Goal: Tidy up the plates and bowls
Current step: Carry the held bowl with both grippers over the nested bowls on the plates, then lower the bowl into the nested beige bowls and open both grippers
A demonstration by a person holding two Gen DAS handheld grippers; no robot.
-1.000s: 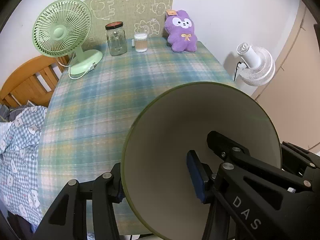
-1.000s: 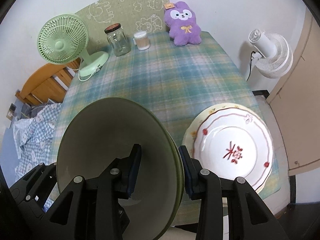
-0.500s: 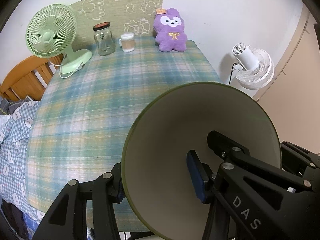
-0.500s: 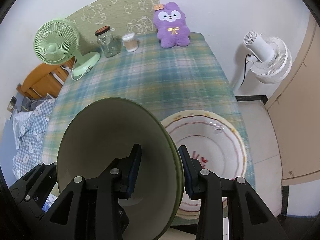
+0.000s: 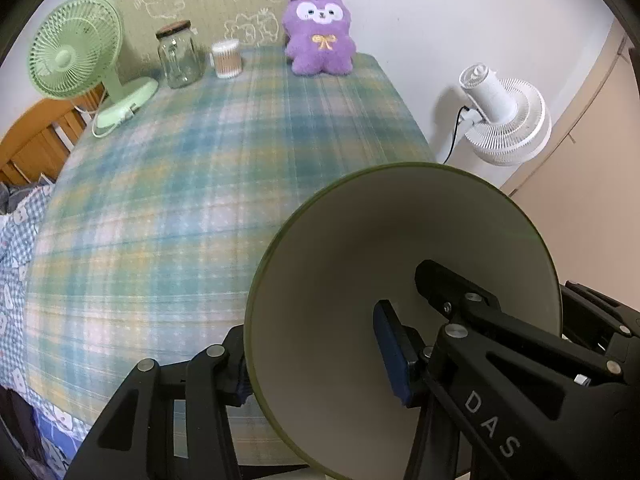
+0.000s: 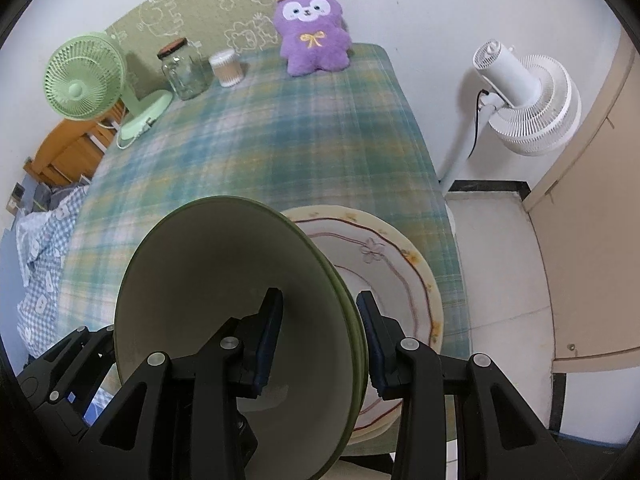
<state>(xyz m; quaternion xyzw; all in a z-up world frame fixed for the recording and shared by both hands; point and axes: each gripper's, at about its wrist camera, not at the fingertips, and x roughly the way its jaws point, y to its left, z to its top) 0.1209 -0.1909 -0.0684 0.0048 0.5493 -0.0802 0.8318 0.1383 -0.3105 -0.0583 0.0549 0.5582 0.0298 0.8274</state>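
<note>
A green bowl point(image 6: 224, 280) is gripped at opposite rims by the left gripper point(image 5: 316, 356) and right gripper point(image 6: 318, 340), held over the table's near right corner. Beneath it, two stacked flowered plates point(image 6: 400, 280) are seen near the table edge point(image 6: 440, 216). The plaid tablecloth point(image 5: 180, 200) is bare mid-table. Along the far edge are set one green fan point(image 5: 76, 56), one jar point(image 5: 178, 60), one swab tub point(image 5: 227, 58), one purple plush point(image 5: 320, 36).
</note>
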